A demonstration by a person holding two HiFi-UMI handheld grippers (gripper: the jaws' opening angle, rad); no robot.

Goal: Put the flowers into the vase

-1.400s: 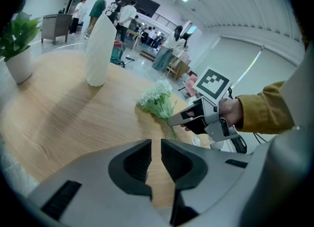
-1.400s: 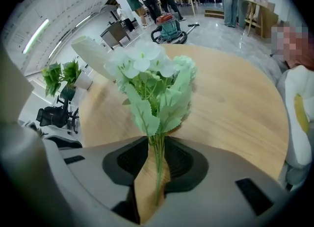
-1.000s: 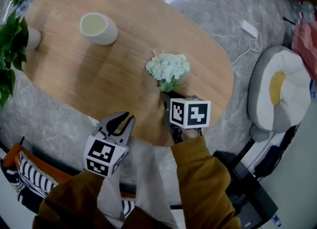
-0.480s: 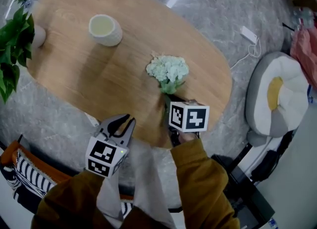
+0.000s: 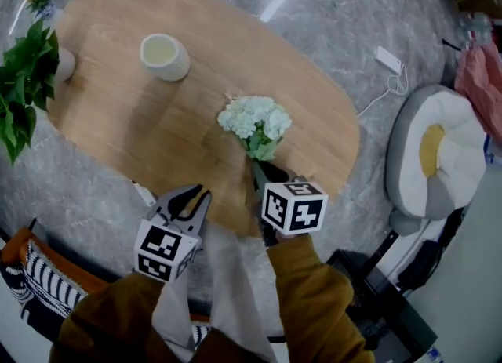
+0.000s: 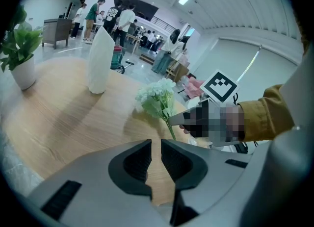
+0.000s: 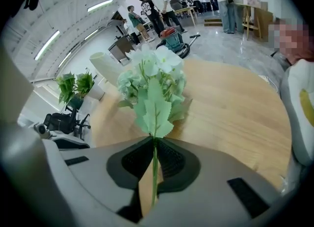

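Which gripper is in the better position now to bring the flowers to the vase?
Right. The right gripper has just closed its jaws on the stem of the flowers. The left gripper holds nothing and waits at the edge of the table.

Flowers (image 5: 255,118) — white-green (vase (image 5: 165,56) white)

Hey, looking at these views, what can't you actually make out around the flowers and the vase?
- Stem end of the flowers: head view, the right tool and its marker cube cover it.
- Inside of the vase: too small in the head view; its own wall hides it in the left gripper view.
- Potted plant: head view, cut by the left edge.
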